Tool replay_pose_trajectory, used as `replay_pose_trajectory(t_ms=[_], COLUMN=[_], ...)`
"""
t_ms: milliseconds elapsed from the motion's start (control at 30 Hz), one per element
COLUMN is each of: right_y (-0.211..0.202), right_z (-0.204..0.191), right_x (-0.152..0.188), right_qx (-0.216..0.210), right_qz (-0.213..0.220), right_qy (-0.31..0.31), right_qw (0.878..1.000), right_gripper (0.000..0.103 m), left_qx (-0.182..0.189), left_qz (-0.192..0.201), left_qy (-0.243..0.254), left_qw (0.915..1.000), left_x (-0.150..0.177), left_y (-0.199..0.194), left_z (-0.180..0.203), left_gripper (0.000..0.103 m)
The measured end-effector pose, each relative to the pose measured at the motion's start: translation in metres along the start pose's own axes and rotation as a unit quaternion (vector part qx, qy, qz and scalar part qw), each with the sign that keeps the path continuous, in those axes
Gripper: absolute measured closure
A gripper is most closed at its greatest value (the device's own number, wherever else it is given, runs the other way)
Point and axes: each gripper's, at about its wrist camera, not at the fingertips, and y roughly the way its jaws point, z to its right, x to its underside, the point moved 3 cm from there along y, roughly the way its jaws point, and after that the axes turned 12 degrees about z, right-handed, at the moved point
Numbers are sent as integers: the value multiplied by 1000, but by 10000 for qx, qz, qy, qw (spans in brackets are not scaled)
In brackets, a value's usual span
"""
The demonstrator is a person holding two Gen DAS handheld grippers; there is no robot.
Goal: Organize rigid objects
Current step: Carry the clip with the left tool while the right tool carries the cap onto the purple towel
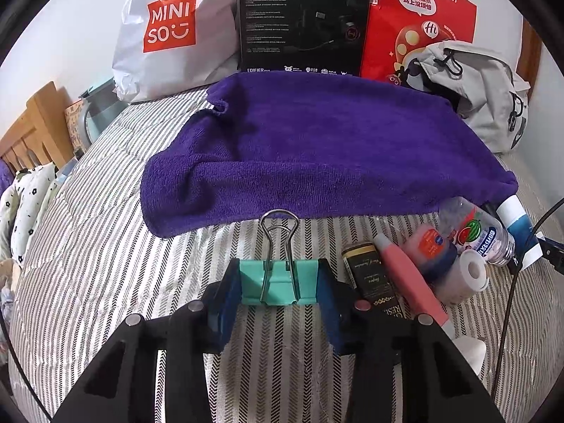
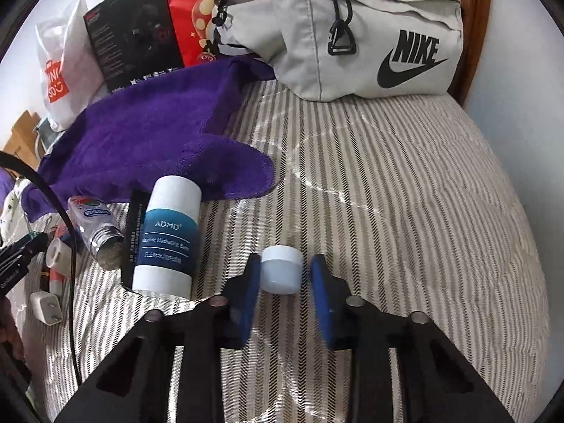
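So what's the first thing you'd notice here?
The big purple towel spread across the striped bed grabs the eye first. Next, the mint binder clip held in the left tool, and the small pale jar between the right tool's open fingers.

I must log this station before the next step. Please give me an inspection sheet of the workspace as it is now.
Surface: striped bed cover, partly under a purple towel.
Job's things: teal binder clip; small white jar; balm tube, clear bottle and pink tube lying in a pile.
Clutter: white charger plug.
Grippers: left gripper shut on the clip; right gripper open around the jar.
Cables: black cable across the pile.
Surroundings: grey backpack, boxes, shopping bag.
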Motion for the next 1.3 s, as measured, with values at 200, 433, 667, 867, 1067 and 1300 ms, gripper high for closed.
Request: replay_pose_trajectory(t_ms=[200,433,667,867,1067,1300], right_y=[-2,-19,-35,-39,-38,8], right_z=[4,3,-16,-44,-73,-97], right_x=[-1,-8,-35,-69,-112,-152], right_qx=[-99,-146,-353,-677,-1019,-1209], right_qz=[-7,6,210,418,663,580], right_qy=[99,2,-265,-481,-714,-846], right_qw=[9999,9999,9988,9957,9900,9874], right_gripper=[79,79,79,79,79,79], left_qx=[116,274,348,398,516,682], left_qz=[8,-79,74,232,390,384], left_qy=[27,-65,-305,-365,-343,-330], left_qw=[9999,9996,9989,9983,9973,9964], left_x=[0,-4,-26,-60,-102,-137], left_y=[0,-2,-17,-25,-21,16], left_z=[-1,-10,-30,-39,-39,-28], left_gripper=[64,64,64,64,64,64])
